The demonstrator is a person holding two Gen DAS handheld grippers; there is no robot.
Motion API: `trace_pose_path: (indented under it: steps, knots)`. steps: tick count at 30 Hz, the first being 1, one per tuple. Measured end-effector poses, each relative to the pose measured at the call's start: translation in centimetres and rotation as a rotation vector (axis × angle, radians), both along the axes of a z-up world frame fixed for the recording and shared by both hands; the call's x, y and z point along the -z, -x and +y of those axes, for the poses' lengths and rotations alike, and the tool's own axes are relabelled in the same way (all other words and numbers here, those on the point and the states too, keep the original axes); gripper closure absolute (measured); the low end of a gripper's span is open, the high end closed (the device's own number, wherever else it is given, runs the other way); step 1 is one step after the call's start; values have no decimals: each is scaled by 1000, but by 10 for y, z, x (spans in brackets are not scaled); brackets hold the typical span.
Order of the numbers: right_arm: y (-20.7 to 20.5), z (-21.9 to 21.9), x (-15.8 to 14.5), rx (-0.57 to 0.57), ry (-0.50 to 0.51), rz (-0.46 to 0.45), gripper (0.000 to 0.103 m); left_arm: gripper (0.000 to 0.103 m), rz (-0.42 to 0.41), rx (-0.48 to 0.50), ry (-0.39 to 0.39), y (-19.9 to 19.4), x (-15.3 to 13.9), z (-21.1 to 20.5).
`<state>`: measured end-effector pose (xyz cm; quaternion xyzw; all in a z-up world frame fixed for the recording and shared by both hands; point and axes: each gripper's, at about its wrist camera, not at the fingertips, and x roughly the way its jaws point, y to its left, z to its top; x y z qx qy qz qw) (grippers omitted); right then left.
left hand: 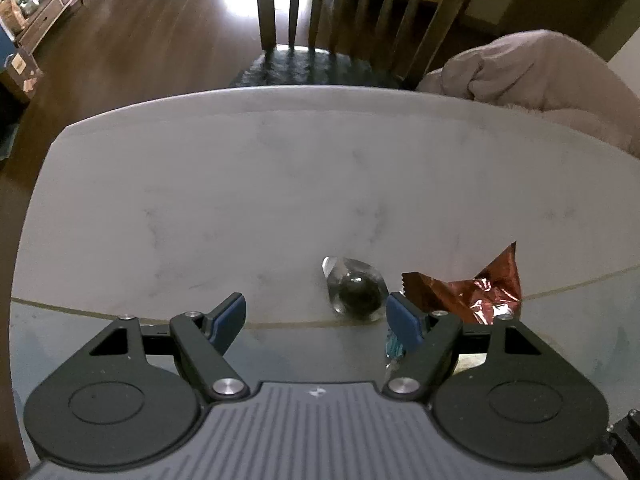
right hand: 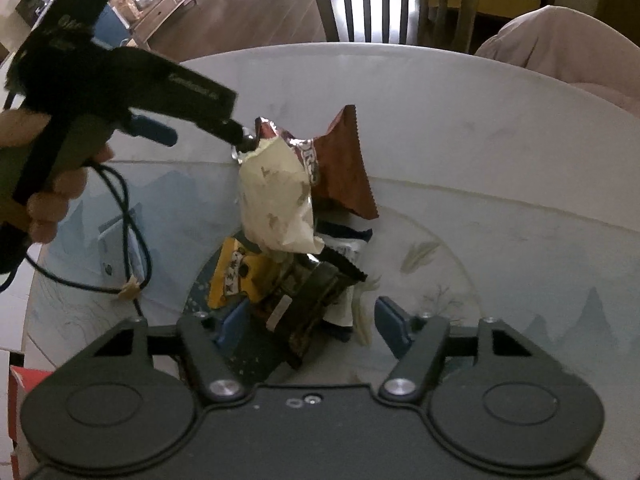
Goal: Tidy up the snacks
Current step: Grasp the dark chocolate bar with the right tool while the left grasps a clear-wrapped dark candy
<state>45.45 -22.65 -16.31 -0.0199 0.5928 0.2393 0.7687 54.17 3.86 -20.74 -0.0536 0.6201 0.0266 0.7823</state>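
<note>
A pile of snack packets lies on a glass plate (right hand: 460, 256) on the pale table. It holds a brown packet (right hand: 348, 168), a cream packet (right hand: 276, 196), a yellow packet (right hand: 240, 276) and a dark bar (right hand: 312, 308). My right gripper (right hand: 312, 320) is open, its blue pads either side of the dark bar. My left gripper (left hand: 316, 316) is open and empty at the plate's rim. A clear-wrapped dark candy (left hand: 354, 292) lies just ahead of it, and the brown packet (left hand: 484, 292) is to its right. The left gripper also shows in the right wrist view (right hand: 120, 88), held by a hand.
A black cable (right hand: 128, 236) hangs from the left gripper over the plate. A wooden chair (left hand: 360, 12) stands beyond the table's far edge. A pink fabric bundle (left hand: 540, 68) rests at the far right. A red-and-white box (right hand: 16, 412) sits at the near left.
</note>
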Motion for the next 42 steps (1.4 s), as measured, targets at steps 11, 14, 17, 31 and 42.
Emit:
trace_pose_path:
  steps: [11, 14, 17, 31, 42]
  knots:
    - [-2, 3, 11, -12, -5, 15, 46, 27, 0, -7, -4, -6, 21, -13]
    - [-1, 4, 10, -15, -5, 12, 47, 28, -2, 1, -35, -8, 22, -20]
    - [-1, 3, 9, -12, -6, 11, 49, 35, -23, 18, -64, -4, 18, -28]
    - [0, -13, 2, -1, -52, 8, 77, 73, -78, 29, -59, 6, 8, -30]
    - [2, -35, -12, 12, -101, -17, 101, 73, -43, -50, -62, 23, 0, -4]
